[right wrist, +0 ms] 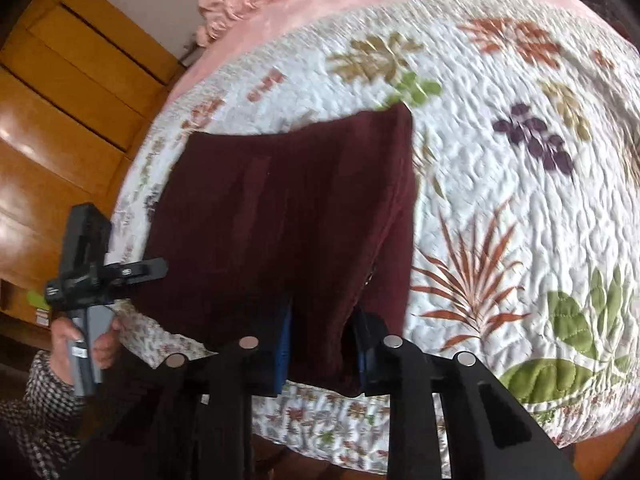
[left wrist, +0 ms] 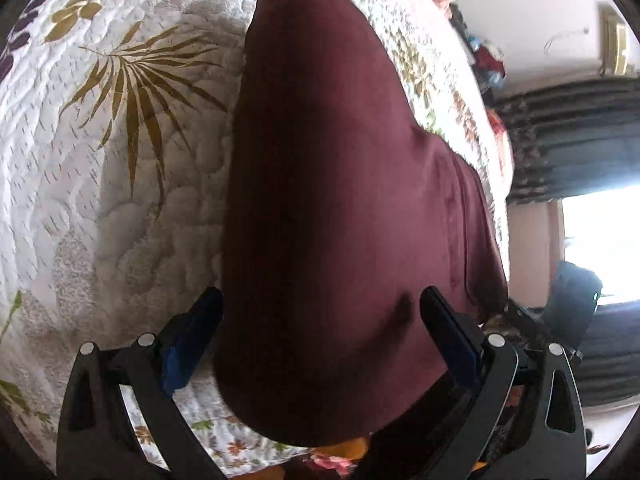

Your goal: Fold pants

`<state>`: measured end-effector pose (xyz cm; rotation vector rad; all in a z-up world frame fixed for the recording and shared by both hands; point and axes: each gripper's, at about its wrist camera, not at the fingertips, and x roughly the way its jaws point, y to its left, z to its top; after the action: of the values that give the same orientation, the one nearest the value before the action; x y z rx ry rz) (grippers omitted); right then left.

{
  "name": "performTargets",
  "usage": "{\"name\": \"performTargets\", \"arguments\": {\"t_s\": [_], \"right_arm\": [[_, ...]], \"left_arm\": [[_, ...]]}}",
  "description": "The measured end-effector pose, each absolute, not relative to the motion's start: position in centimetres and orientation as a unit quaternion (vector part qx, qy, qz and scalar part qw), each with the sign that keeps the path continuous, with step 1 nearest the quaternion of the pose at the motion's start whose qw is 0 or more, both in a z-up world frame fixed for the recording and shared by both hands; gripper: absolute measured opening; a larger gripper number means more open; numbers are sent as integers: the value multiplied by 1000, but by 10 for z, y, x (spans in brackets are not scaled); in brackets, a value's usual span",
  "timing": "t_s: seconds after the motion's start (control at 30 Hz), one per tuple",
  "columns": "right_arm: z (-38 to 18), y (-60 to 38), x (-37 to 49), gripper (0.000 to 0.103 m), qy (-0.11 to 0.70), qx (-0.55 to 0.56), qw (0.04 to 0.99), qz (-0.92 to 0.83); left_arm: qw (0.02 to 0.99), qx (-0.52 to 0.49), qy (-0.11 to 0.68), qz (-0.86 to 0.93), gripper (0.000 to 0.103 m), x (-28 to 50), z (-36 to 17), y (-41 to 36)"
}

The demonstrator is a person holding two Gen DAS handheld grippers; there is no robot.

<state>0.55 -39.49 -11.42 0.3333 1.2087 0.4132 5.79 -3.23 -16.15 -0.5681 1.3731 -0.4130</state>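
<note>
The folded maroon fabric pants (right wrist: 288, 216) lie on the white quilted leaf-print bedspread (right wrist: 500, 184) near its front edge, with the pink blanket (right wrist: 280, 4) behind and the orange wooden cabinet (right wrist: 60, 92) to the left.

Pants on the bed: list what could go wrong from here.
1. The right gripper pinches only a narrow bit of the pants near their edge; a pull might slip it free.
2. The left gripper straddles the cloth with jaws wide, so that side may sag or unfold.
3. The pants lie close to the quilt edge and could slide off.
</note>
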Motion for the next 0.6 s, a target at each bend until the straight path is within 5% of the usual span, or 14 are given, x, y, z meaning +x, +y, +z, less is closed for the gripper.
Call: {"name": "performTargets", "arguments": {"t_s": [0.13,0.23,0.6], "right_arm": [[-128,-402,8,33,564,190,780,194],[-123,-404,6,52,561,188,781,198],[-113,-438,2,65,537,255,777,209]], "left_arm": [[717,-248,620,-200,98,61,-170,-35],[712,-250,621,-213,98,68,-169,-36],[686,-278,628,-240,97,69,-162,-19]]}}
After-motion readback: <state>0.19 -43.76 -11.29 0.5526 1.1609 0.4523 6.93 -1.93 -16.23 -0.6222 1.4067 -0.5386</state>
